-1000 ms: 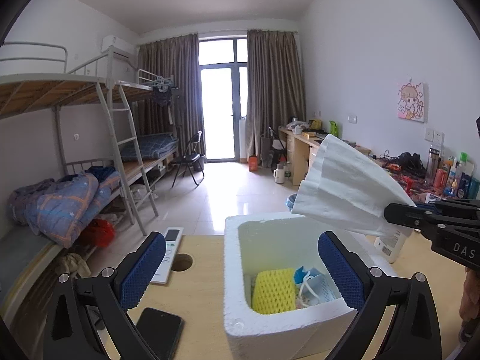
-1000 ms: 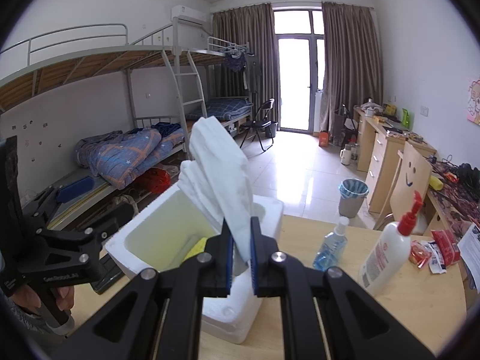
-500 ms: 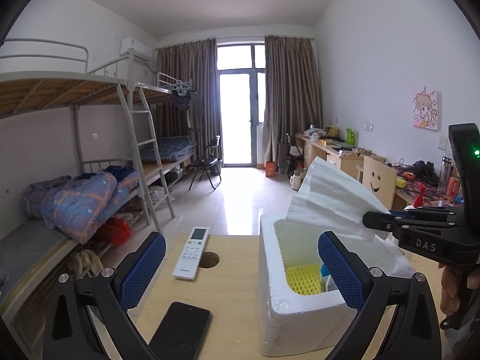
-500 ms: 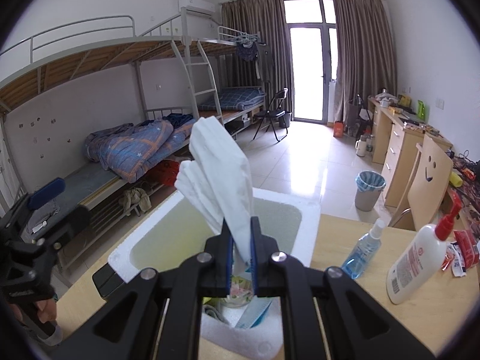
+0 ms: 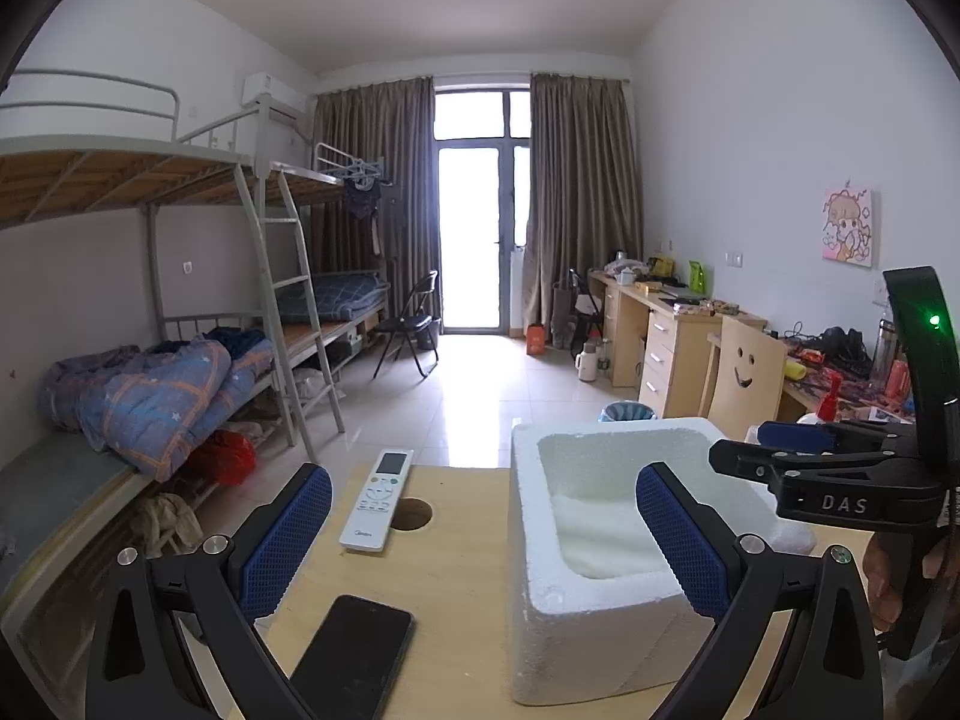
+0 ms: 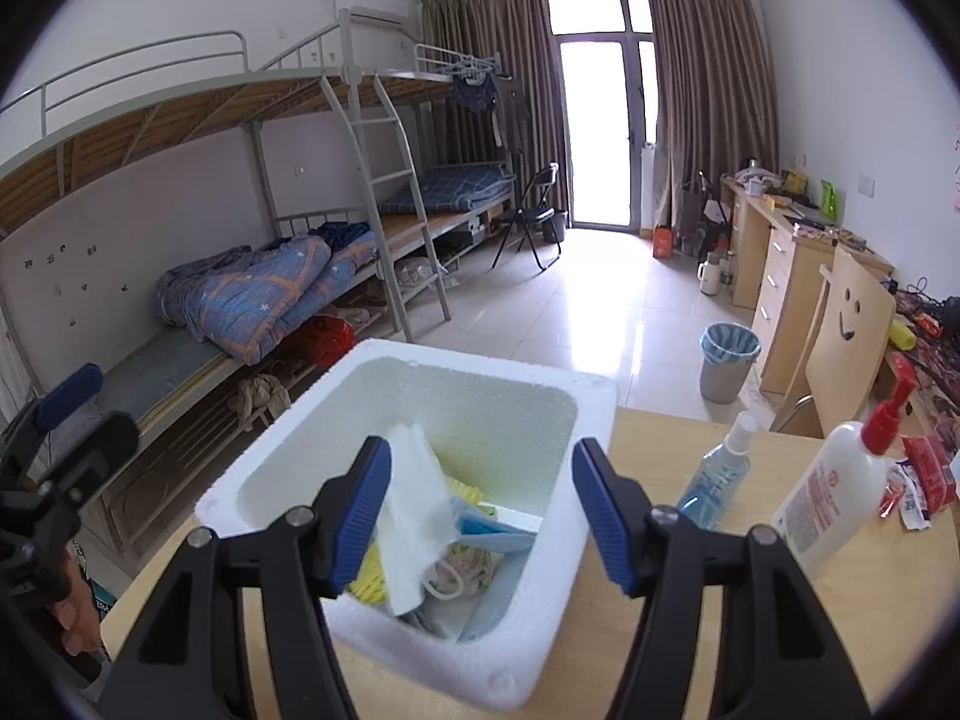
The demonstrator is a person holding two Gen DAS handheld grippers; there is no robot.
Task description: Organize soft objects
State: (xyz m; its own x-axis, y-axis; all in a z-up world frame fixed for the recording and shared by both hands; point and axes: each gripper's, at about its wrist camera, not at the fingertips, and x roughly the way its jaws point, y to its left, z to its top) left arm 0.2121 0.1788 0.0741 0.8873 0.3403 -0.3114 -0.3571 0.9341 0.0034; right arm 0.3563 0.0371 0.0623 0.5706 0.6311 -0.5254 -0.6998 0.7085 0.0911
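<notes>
White folded tissue sheet (image 6: 414,516) slid into white foam box (image 6: 540,648) | right claw (image 6: 480,510) opening, sheet loose between pads | advice: lift straight clear | left claw (image 5: 480,540) apart, empty

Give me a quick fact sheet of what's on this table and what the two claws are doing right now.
Container: white foam box on the wooden table
Inside box: white tissue pack, yellow mesh sleeve, blue face masks
Right claw: above the box, jaws opening, tissue pack leaning against one pad
Left claw: open, empty, beside the box
Left of box: remote control, black phone
Right of box: blue spray bottle, white pump bottle
</notes>
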